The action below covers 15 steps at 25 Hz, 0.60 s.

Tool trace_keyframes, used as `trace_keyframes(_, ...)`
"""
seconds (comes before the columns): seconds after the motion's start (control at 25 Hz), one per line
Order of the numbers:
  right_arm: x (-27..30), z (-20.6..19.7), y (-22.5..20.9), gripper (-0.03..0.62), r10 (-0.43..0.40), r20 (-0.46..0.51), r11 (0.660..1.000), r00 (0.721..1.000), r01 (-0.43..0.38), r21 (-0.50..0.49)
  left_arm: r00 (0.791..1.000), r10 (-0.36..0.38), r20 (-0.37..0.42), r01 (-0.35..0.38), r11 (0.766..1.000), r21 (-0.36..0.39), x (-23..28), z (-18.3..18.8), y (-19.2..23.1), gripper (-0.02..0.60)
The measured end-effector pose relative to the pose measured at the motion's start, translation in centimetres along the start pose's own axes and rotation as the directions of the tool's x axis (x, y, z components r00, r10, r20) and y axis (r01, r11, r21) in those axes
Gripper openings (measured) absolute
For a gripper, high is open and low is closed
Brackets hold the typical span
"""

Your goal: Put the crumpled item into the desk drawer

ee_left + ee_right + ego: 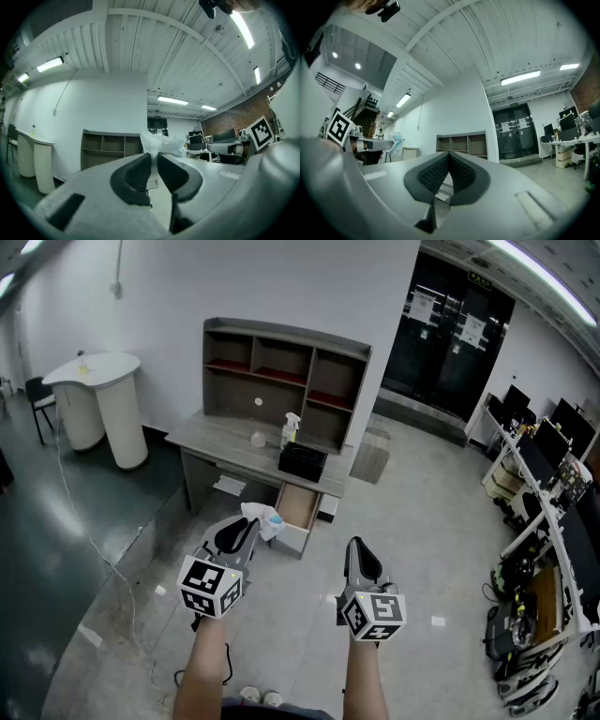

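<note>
A crumpled white item with a touch of blue (265, 520) sticks out of the tips of my left gripper (251, 527), which is shut on it. In the left gripper view the crumpled item (161, 142) bulges just past the near-closed pads of the left gripper (154, 158). The grey desk (217, 440) stands some way ahead, and its drawer (298, 510) is pulled open at the front right. My right gripper (355, 549) is held beside the left one, shut and empty, with the pads of the right gripper (449, 157) meeting at the tips. Both grippers are well short of the desk.
A shelf hutch (281, 381), a black box (302, 462) and a spray bottle (290, 430) stand on the desk. A white curved counter (103, 404) is at the left. Workstations with monitors (548, 493) line the right. A cable (108, 559) trails over the floor.
</note>
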State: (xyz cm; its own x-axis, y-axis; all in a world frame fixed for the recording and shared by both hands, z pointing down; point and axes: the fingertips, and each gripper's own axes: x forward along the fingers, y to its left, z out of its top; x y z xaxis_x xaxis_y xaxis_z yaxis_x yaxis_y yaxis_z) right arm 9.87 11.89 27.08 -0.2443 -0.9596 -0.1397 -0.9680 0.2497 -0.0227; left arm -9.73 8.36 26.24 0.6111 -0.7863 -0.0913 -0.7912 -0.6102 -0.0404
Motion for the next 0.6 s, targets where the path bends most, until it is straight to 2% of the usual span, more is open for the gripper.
trace_keyframes(0.6,0.75,-0.55,-0.26,0.011,-0.005,-0.005,1.0,1.0,0.005,0.016,1.0,-0.001,-0.017,0.001,1.0,-0.006,0.46,-0.89,0.59,0.048)
